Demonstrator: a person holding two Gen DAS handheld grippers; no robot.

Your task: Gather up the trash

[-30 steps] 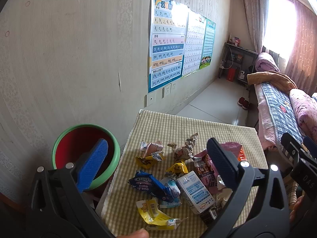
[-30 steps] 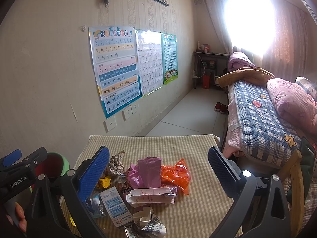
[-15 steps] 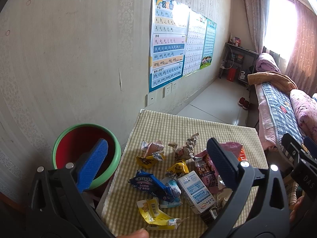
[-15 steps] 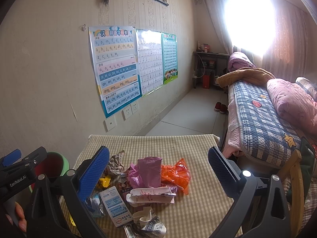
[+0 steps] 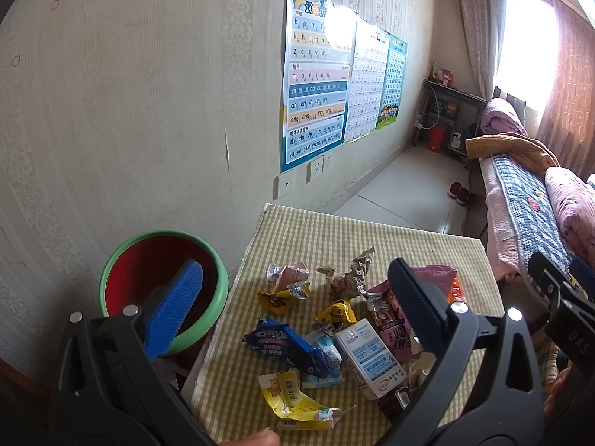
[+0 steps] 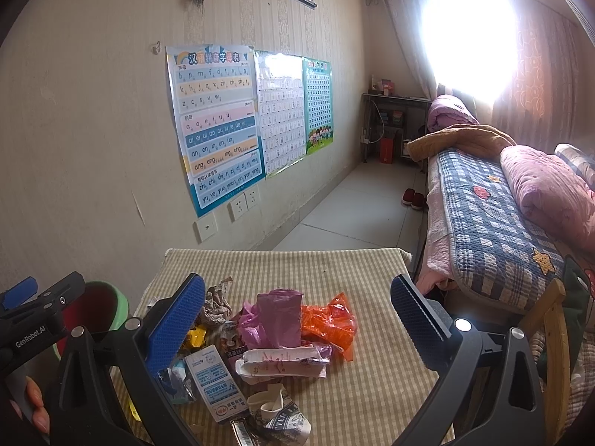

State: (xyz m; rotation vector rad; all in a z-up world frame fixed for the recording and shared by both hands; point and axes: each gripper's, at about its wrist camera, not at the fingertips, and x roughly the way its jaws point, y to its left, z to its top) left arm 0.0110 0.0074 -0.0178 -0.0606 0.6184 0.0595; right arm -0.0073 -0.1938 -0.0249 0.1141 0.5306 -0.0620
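Observation:
A pile of trash lies on a checked table (image 5: 405,245): a blue Oreo wrapper (image 5: 275,342), a yellow wrapper (image 5: 293,401), a white carton (image 5: 368,356) (image 6: 212,379), crumpled brown paper (image 5: 353,278), a pink bag (image 6: 279,316) and an orange bag (image 6: 331,319). A red bin with a green rim (image 5: 163,278) (image 6: 100,308) stands left of the table. My left gripper (image 5: 297,308) is open and empty above the near left part of the pile. My right gripper (image 6: 297,319) is open and empty above the pile's right side.
A wall with posters (image 6: 215,122) and sockets runs along the left. A bed with a checked quilt (image 6: 494,219) stands right of the table. Tiled floor (image 6: 353,212) and a small shelf (image 6: 394,126) lie beyond.

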